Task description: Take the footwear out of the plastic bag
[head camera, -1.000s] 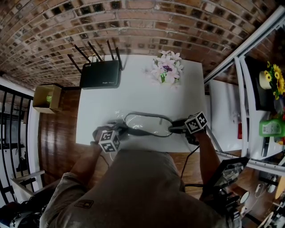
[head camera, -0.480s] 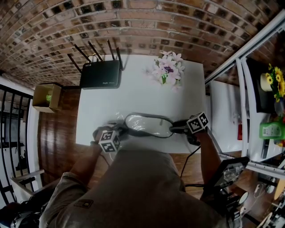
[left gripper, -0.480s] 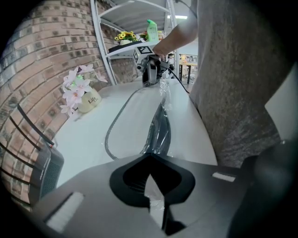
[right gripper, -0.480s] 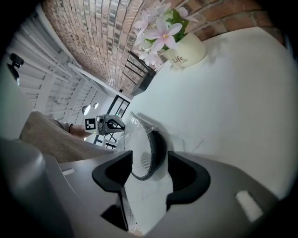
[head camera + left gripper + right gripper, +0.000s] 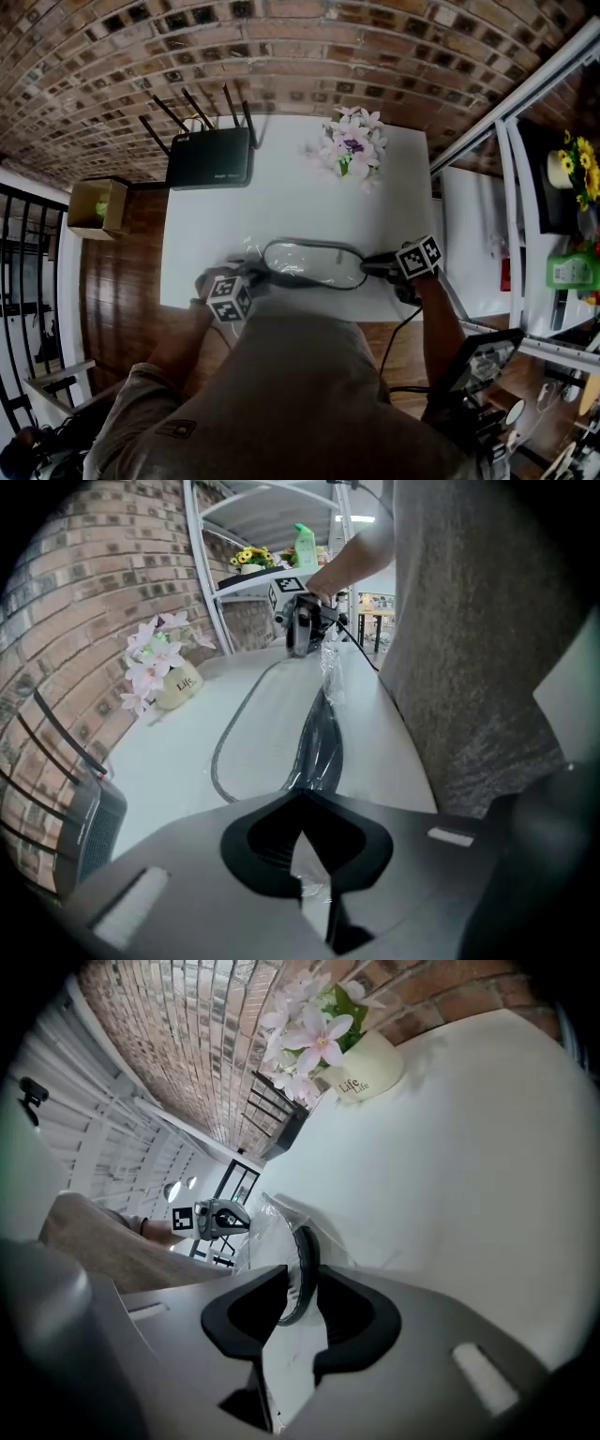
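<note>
Plastic bag [image 5: 314, 265] on white table [image 5: 281, 197]

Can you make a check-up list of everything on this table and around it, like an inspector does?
Surface: white table, looks clean.
Job's things: footwear inside the clear plastic bag, near the table's front edge.
Clutter: black router with antennas, and a flower pot, both at the far side.
Grippers: left hand-held gripper shut on the plastic bag's end; right hand-held gripper has just been closing its jaws, the footwear's other end between them, seemingly gripped.
Cables: one cable hangs from the right hand-held gripper.
Surroundings: brick wall, cardboard box on the floor, shelf with yellow flowers and a green bottle.
</note>
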Demonstrator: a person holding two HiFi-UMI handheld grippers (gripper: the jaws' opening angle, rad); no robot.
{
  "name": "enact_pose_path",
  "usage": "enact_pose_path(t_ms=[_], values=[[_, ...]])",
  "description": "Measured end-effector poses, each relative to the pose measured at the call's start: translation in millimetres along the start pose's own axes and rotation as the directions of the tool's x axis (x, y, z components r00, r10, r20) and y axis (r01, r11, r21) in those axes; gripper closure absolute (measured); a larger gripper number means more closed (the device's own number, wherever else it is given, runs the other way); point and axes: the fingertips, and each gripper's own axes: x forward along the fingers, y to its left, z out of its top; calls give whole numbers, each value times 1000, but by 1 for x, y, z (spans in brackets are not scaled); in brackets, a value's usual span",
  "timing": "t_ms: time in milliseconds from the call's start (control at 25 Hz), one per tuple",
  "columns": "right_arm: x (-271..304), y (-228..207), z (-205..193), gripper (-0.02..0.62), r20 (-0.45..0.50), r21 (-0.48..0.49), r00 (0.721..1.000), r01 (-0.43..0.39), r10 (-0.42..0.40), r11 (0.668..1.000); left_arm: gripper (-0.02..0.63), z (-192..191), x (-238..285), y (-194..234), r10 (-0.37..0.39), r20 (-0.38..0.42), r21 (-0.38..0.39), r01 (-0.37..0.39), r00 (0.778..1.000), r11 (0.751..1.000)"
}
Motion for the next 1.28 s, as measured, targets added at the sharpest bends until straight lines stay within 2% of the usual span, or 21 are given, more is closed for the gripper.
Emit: enact_pose_path(t_ms=[560, 720, 800, 880, 960, 1120, 1280], values=[[-31, -13, -10, 497, 46, 39, 999, 18, -20, 999, 604, -29, -17, 14, 46, -53, -33, -48, 998, 998], [-31, -13, -10, 497, 49, 28, 999, 21, -22, 999, 585, -3, -21, 21, 77, 16, -21, -77, 997, 997], [-29, -12, -8, 497, 55, 12, 998, 23, -24, 1000, 507, 20, -21, 22, 72, 67, -5, -72, 995, 997], [-25, -11, -5, 499, 57, -12, 998, 27, -26, 1000, 459, 43, -16, 22, 61, 105, 29, -65, 993, 997], [-20, -7, -5, 499, 52, -14, 998, 17, -17, 1000, 424, 58, -7, 19, 36, 109, 73, -44, 993, 996], [-10, -5, -3, 499, 43, -35, 999, 27, -26, 999, 418, 63, 14, 9, -18, 57, 133, 11, 998, 991], [-7, -3, -4, 500, 36, -16, 999, 18, -18, 1000, 464, 58, 17, 5, -43, 47, 116, 38, 998, 993]])
